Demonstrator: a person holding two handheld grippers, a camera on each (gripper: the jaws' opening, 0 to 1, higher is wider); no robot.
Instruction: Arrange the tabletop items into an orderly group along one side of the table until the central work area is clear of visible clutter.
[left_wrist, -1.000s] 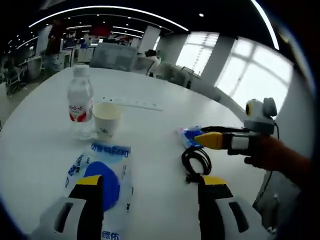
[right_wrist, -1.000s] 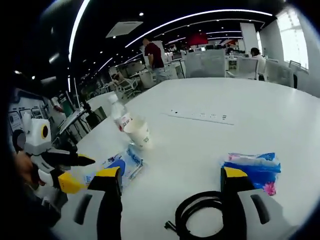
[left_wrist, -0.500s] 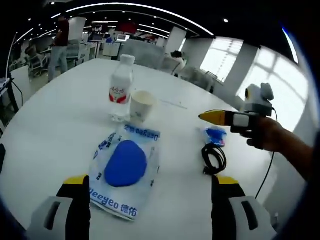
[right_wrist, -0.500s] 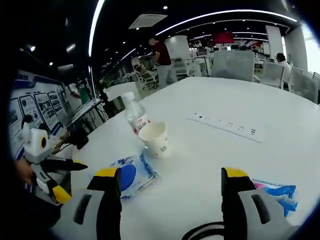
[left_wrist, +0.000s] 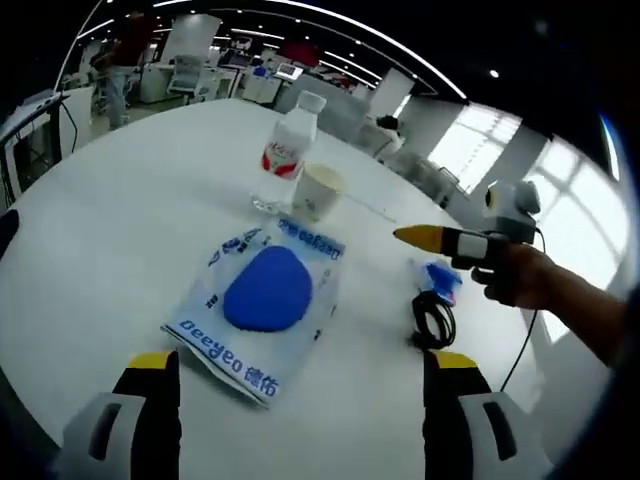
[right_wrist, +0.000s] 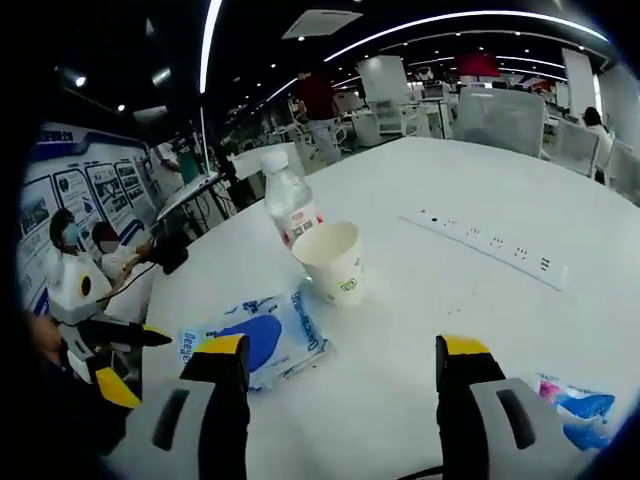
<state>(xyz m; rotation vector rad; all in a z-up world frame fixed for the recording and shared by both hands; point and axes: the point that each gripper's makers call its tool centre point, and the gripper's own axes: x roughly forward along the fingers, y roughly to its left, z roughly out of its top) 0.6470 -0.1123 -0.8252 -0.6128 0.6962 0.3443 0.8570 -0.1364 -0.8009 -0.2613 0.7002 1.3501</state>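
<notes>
Both claws hang spread wide and empty above the white table (left_wrist: 90, 250).

In the left gripper view, the left gripper (left_wrist: 295, 395) has the blue-and-white packet (left_wrist: 262, 305) straight ahead, just beyond its yellow tips. The packet's long axis runs away from the claw toward the paper cup (left_wrist: 318, 191) and water bottle (left_wrist: 284, 155), which stand touching at the far side.

The right gripper (left_wrist: 425, 237) shows at right (jaw gap unreadable there), near the black cable (left_wrist: 433, 322) and small blue pack (left_wrist: 441, 277).

In the right gripper view its own jaws (right_wrist: 340, 390) gape, the cup (right_wrist: 335, 262) ahead. The left claw is judged nearer the packet.
</notes>
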